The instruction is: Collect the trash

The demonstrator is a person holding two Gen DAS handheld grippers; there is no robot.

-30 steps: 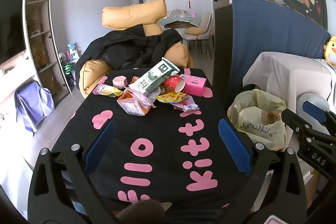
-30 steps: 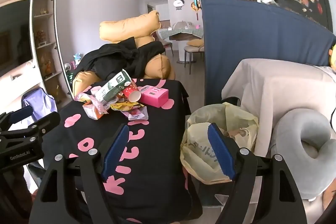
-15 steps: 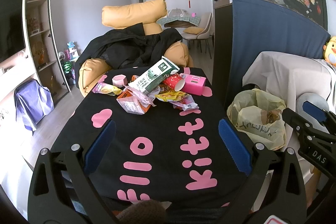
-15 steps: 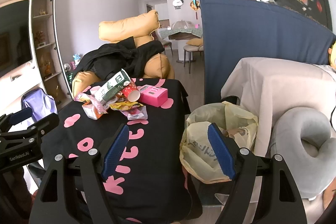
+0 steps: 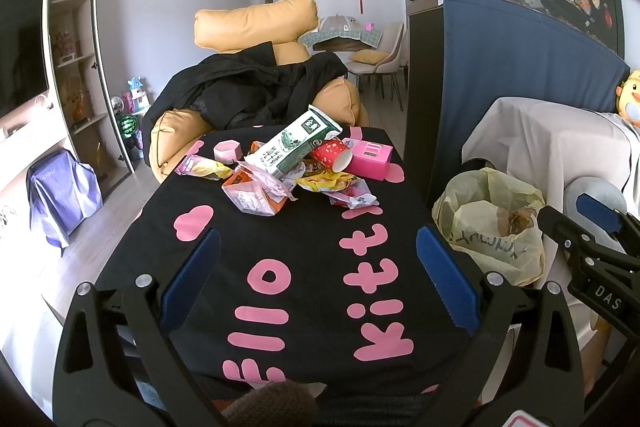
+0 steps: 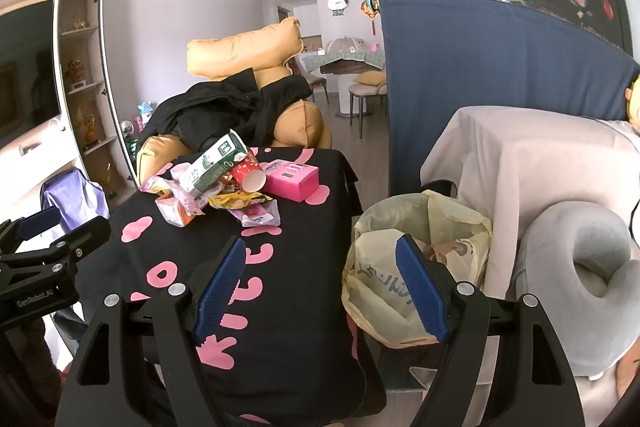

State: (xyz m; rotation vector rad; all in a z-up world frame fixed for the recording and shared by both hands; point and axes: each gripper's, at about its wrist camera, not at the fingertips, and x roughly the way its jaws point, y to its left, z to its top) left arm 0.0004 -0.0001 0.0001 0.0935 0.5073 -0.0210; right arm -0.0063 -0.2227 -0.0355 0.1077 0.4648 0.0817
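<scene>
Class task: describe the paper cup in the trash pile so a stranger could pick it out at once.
Start at the black tablecloth with pink lettering and find the litter heap at its far end. The red paper cup with white spots lies on its side between the green-and-white carton and the pink box.

Near tablecloth (image 5: 304, 251) bare; trash pile (image 5: 296, 167) blocks far end.

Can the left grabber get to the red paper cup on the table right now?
Probably yes. The left gripper is open and empty, with only bare black tablecloth between it and the red cup. The cup lies on its side atop the trash pile, its open end facing the gripper.
</scene>
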